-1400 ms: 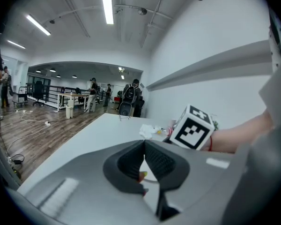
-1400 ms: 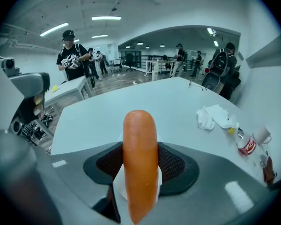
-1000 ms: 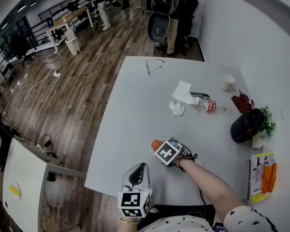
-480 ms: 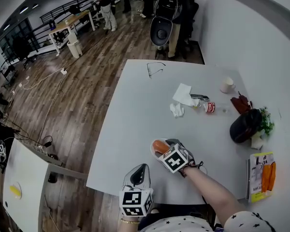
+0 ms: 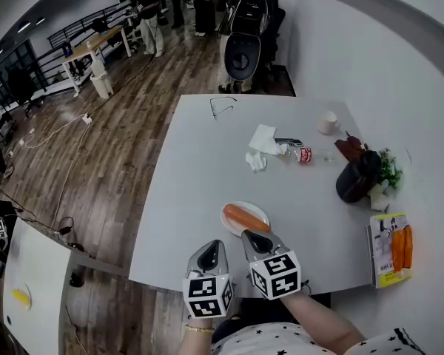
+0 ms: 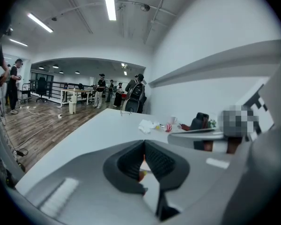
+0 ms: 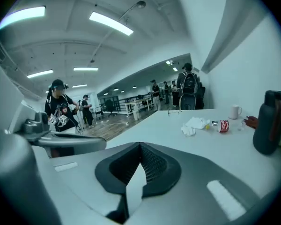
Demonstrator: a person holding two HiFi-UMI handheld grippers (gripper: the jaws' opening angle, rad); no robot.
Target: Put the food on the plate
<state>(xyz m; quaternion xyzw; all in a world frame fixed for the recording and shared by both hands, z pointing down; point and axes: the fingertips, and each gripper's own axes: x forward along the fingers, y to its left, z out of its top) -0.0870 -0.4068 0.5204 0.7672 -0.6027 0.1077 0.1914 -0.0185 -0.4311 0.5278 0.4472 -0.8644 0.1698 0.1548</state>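
Smooth matt white table, satiny wooden plank floor, crumpled soft paper napkin, smooth glossy plate.

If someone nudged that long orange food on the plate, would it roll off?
It would probably roll a little, since the orange food looks long and rounded. The plate seems to have a shallow rim that might stop it. Its skin looks smooth, so it may be slippery to grip.

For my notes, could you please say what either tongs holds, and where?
Nothing: left tongs and right tongs are shut and empty; the food lies on the plate.
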